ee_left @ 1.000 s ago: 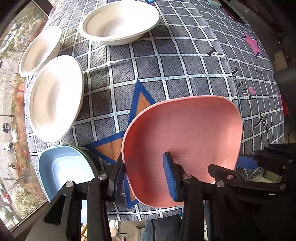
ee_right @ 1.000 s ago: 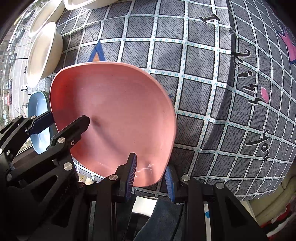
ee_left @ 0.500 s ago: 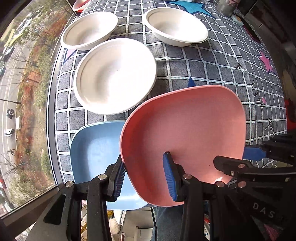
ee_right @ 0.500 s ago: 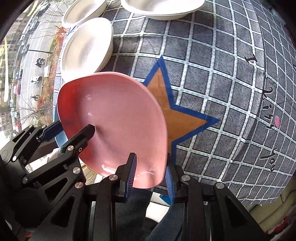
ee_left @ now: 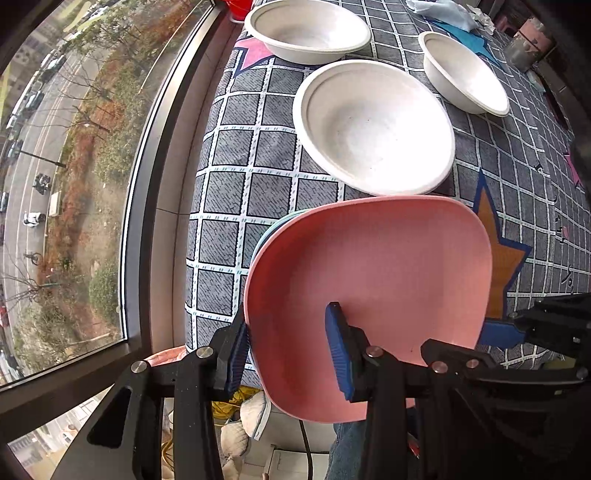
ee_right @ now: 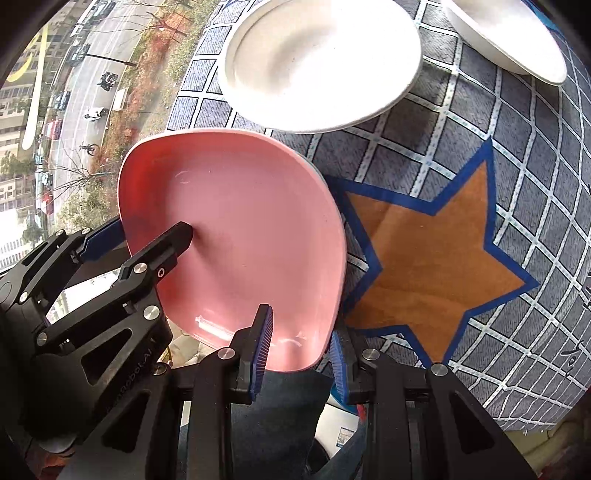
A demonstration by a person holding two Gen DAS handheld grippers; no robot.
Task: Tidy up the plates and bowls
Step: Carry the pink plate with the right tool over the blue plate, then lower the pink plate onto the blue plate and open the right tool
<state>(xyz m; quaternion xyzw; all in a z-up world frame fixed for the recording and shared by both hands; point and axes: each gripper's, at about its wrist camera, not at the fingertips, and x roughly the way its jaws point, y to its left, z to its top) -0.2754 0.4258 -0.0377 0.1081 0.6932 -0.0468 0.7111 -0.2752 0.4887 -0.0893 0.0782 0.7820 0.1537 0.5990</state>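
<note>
Both grippers hold the pink plate at once. In the left wrist view the left gripper straddles the plate's lower left rim, one blue pad outside the edge and the other pressed on the inner face, so it is closed down on the rim. In the right wrist view the right gripper pinches the plate's lower edge between its two blue pads in the same way. The plate fills the lower middle of the left wrist view and sits over a pale blue plate, of which only a thin rim peeks out at its upper left; whether the two touch is hard to tell. Above it on the grey checked tablecloth stands a white bowl, with two more white bowls toward the top of the frame.
</note>
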